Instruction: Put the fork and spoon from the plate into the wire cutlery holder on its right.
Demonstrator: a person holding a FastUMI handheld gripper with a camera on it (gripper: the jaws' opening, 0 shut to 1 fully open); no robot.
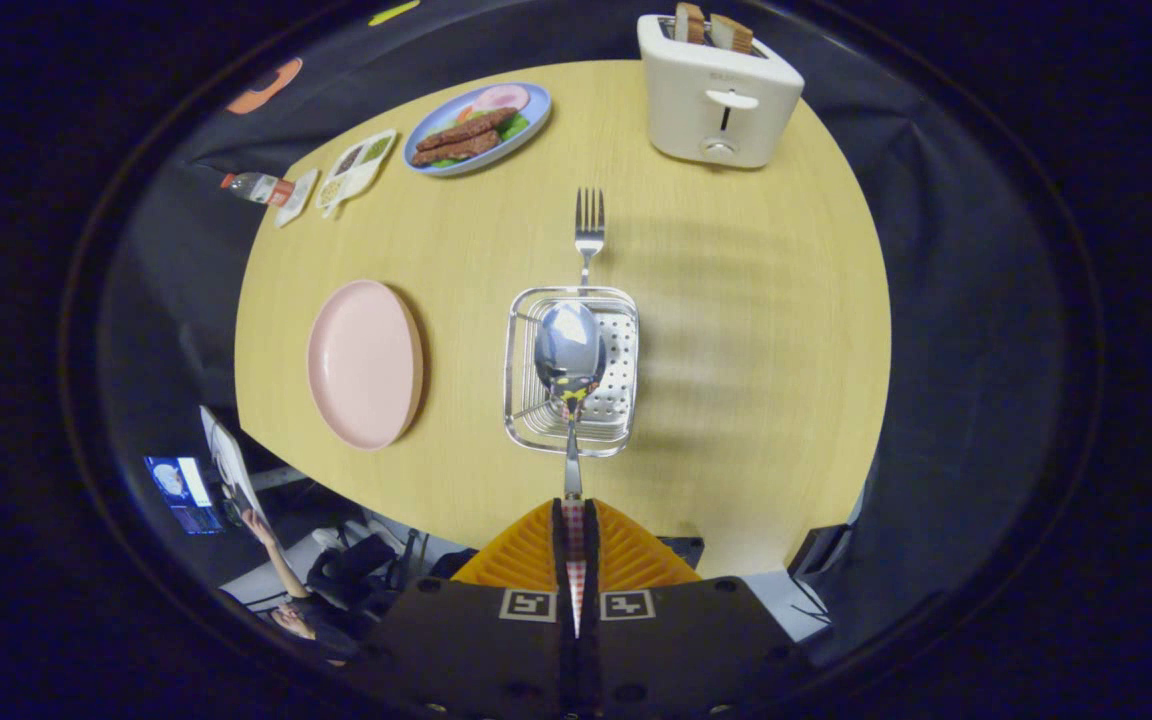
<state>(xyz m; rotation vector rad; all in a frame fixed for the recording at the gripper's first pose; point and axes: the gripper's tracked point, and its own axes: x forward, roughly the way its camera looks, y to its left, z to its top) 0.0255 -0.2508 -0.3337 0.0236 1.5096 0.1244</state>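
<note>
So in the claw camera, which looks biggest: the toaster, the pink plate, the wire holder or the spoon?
1. Toaster and wire holder: they look about alike, and the holder sits nearer, so no ranking.
2. Pink plate, slightly smaller.
3. Spoon, smallest, though closest, held in the shut claw over the holder.

fork (589, 232) upright in holder (572, 368)

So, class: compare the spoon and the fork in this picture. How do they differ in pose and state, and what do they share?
1. The spoon is held: the gripper is shut on its handle. The fork is free of the gripper.
2. The spoon's bowl hangs over the holder; the fork's tines stick out beyond the holder's far rim.
3. The spoon's handle has a chequered end; the fork's handle is mostly hidden.

Both are shiny metal and off the pink plate.
</note>
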